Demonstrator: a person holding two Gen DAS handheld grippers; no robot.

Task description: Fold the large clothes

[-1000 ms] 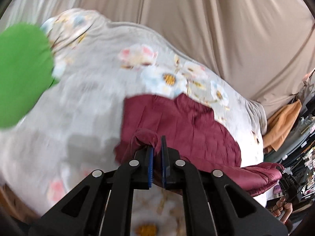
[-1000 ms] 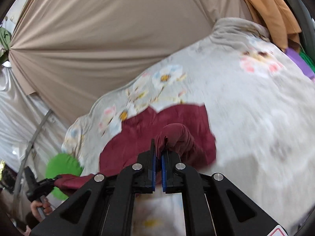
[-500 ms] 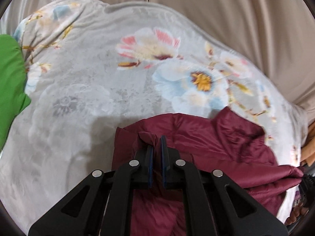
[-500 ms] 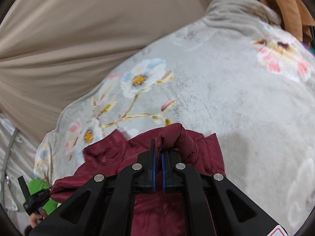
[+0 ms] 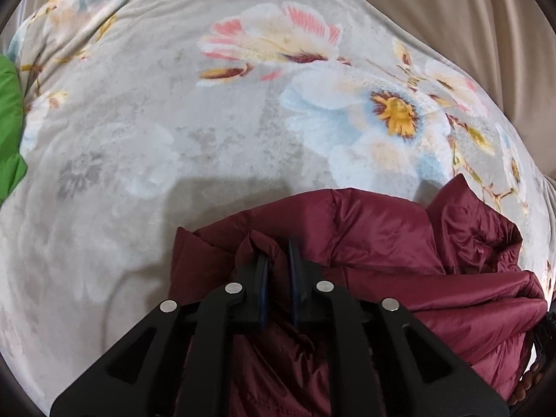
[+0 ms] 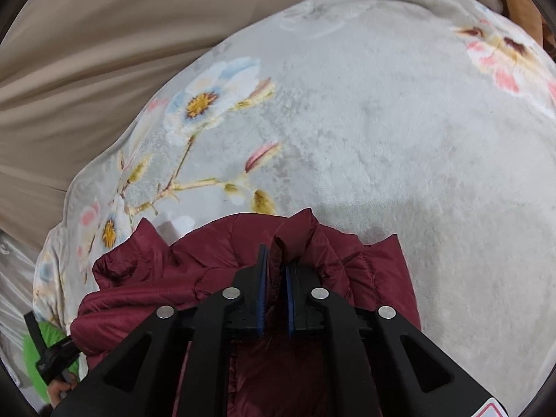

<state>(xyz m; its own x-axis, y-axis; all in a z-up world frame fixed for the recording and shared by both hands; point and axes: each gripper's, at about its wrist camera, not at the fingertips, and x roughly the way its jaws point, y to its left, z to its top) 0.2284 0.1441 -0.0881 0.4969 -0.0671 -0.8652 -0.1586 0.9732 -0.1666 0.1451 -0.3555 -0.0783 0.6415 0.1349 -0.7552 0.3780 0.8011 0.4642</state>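
While left tool and right tool have just been opening, fabric between, the maroon jacket lies crosswise.

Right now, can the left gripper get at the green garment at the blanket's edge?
Probably not directly: the left gripper has maroon jacket fabric between its just-opening jaws, and the green garment lies far left across the floral blanket.

No legible text, brand, number or sign was found in either view; the only marking was a red-and-white sticker at the lower right edge of the right gripper's body, cut off and unreadable.
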